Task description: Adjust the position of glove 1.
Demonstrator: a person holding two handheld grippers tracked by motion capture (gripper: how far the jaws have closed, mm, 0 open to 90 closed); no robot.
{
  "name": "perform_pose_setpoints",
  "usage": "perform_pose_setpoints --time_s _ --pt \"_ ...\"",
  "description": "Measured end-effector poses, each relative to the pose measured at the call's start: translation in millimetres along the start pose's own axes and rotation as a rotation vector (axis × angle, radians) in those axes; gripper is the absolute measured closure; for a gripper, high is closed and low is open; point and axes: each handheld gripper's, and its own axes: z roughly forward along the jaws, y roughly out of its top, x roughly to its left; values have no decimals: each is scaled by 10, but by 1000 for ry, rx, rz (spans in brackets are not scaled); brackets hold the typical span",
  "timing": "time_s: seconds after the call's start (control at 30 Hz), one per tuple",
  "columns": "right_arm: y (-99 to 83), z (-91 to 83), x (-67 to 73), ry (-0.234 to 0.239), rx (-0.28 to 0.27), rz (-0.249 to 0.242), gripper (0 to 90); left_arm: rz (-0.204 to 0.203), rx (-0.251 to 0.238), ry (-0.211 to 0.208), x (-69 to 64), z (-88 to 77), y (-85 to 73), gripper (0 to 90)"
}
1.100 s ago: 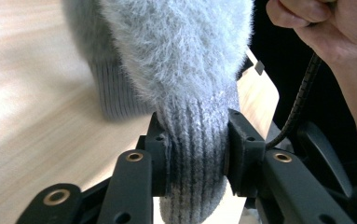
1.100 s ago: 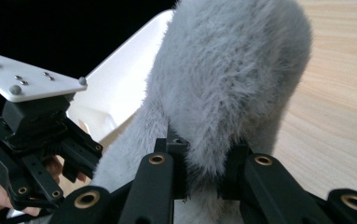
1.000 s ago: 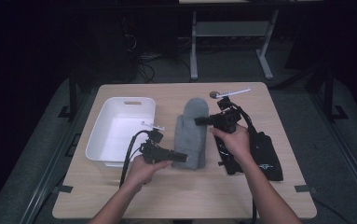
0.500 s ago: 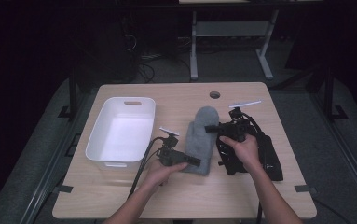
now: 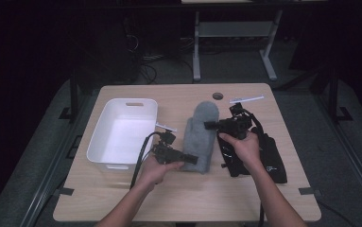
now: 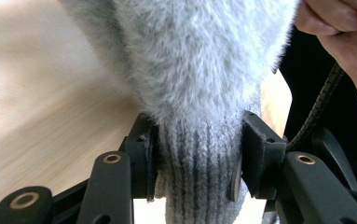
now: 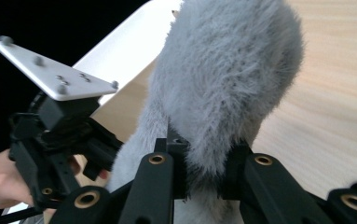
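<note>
- Both pairs of fingers are closed on the same thing: the left gripper (image 6: 195, 168) clamps the ribbed knit cuff of a fuzzy grey sock (image 6: 199, 70), its pads (image 6: 255, 158) pressing in from either side so the knit bunches between them.
- Seen in the right gripper view, the right gripper (image 7: 199, 172) pinches the fluffy body of the sock (image 7: 227, 88), with pile spilling over and around its jaws.
- From the high view, the left gripper (image 5: 189, 159) holds the sock (image 5: 200, 135) at the near end and the right gripper (image 5: 210, 125) grips it on its right edge, farther up; the sock lies lengthwise on the wooden table (image 5: 122, 194), toe rounded towards the far side.
- Just left of the sock sits a white plastic bin (image 5: 122, 135), which looks empty; to the right, under the person's right hand (image 5: 245, 146), lies a black pouch (image 5: 273, 163).
- A small white strip (image 5: 246, 99) and a round hole (image 5: 218, 96) mark the far edge of the tabletop.
- Judged from its look, the sock is light, soft and limp: it will sag and fold wherever it goes unsupported, and the long pile may slip under a shallow pinch.
- The ribbed cuff seems the surest hold, being denser and less slippery than the fluff; a second grip mid-body would keep it from drooping.
</note>
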Motion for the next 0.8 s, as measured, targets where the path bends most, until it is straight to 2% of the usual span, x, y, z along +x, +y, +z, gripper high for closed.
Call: perform_pose_setpoints --time_s 0.17,0.57,0.6,0.8 --pt "119 17 128 16 -16 -10 787 44 -20 28 -102 -306 30 533" --pt "483 180 480 58 -37 -39 787 63 -59 61 -204 -867 56 532" --pt "546 215 540 62 -34 -40 787 64 -60 64 -206 -917 58 532" --pt "685 318 668 82 -41 -43 787 61 -86 80 -192 -1173 55 530"
